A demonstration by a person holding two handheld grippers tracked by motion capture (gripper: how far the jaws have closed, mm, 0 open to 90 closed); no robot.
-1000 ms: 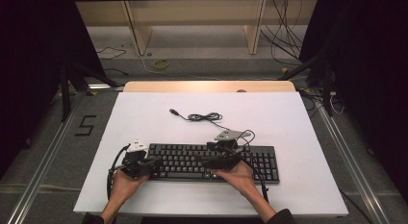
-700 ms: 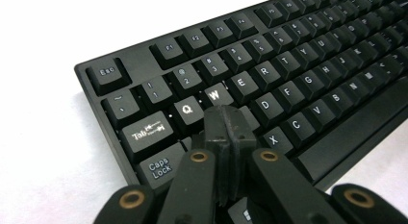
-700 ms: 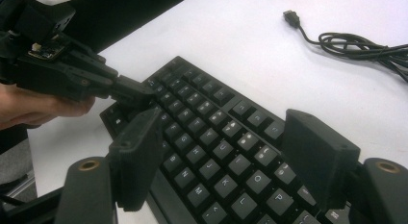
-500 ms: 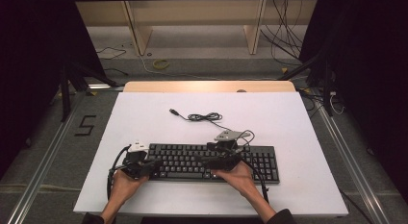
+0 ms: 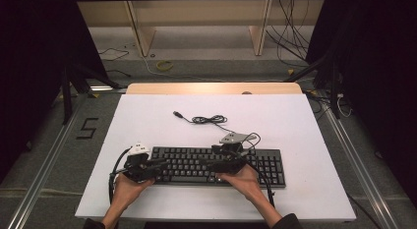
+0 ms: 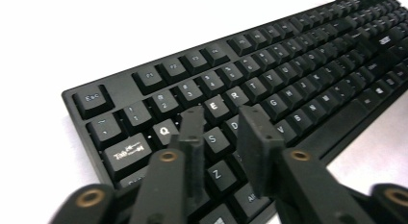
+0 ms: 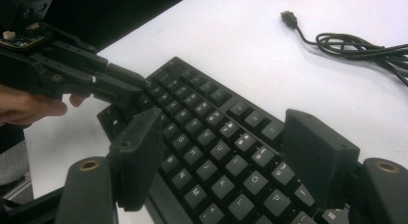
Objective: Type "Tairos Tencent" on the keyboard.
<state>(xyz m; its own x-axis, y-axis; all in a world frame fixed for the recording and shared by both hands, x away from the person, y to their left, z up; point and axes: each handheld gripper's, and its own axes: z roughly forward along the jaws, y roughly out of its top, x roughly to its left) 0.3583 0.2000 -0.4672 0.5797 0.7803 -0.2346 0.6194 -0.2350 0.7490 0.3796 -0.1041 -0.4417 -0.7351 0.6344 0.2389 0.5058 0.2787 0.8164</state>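
Two grippers are working over a black keyboard (image 5: 219, 165) that is lying along the near edge of a white table (image 5: 295, 126). At the far edge of the table a strip of light wood is showing, and beyond it a grey floor is carrying loose cables (image 5: 290, 37) and the legs of a wooden frame (image 5: 140, 30); dark curtains are closing in the room on both sides, and a mark shaped like a 5 (image 5: 88, 128) is sitting on the floor to the left.

No containers are standing on the table. The keyboard's own cord (image 5: 209, 119) is lying coiled just beyond it, with its USB plug (image 5: 178, 114) pointing far and left.

From the high view, the left gripper (image 5: 160, 163) is hovering at the keyboard's left end and the right gripper (image 5: 209, 163) is sitting over its middle, each held by a hand coming in from the near side.

The left gripper view is bringing out the key legends: the left gripper (image 6: 219, 123) has its jaws slightly parted with nothing between them, just above the letter rows near Q, E and S. The right gripper view is showing the right gripper (image 7: 221, 152) with its jaws released and spread wide over the keys around O and P, the left gripper farther off, and the coiled cord beyond.
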